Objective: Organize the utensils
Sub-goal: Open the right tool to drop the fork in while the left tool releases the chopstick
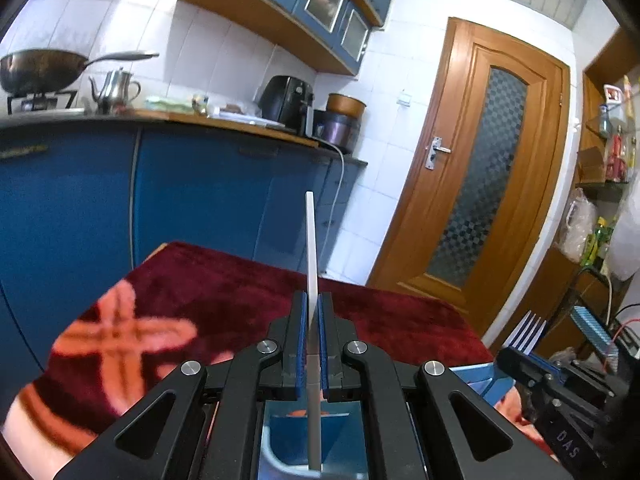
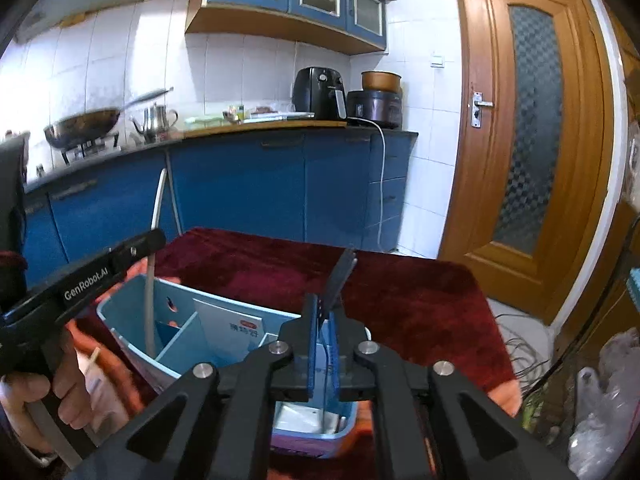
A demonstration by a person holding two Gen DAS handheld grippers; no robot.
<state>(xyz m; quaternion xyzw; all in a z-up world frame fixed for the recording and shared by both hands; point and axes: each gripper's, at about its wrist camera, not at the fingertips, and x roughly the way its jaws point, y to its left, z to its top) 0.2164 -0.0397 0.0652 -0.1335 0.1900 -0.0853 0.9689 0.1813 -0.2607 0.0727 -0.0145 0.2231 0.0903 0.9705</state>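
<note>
My left gripper (image 1: 313,300) is shut on a thin white utensil (image 1: 311,240) that stands upright, its lower end down in a compartment of the light blue utensil holder (image 1: 280,432). In the right wrist view the same white utensil (image 2: 154,256) rises from the holder's (image 2: 120,316) left compartment, with the left gripper (image 2: 156,240) on it. My right gripper (image 2: 325,308) is shut on a fork (image 2: 340,276), seen edge-on, over the holder's right side. The fork's tines (image 1: 530,330) point up in the left wrist view, above the right gripper (image 1: 516,354).
The holder stands on a table with a dark red patterned cloth (image 2: 400,292). Blue cabinets (image 2: 240,184) and a counter with a wok (image 2: 84,126), kettle and air fryer (image 2: 320,92) lie behind. A wooden door (image 2: 532,140) is at the right, bags and cables below it.
</note>
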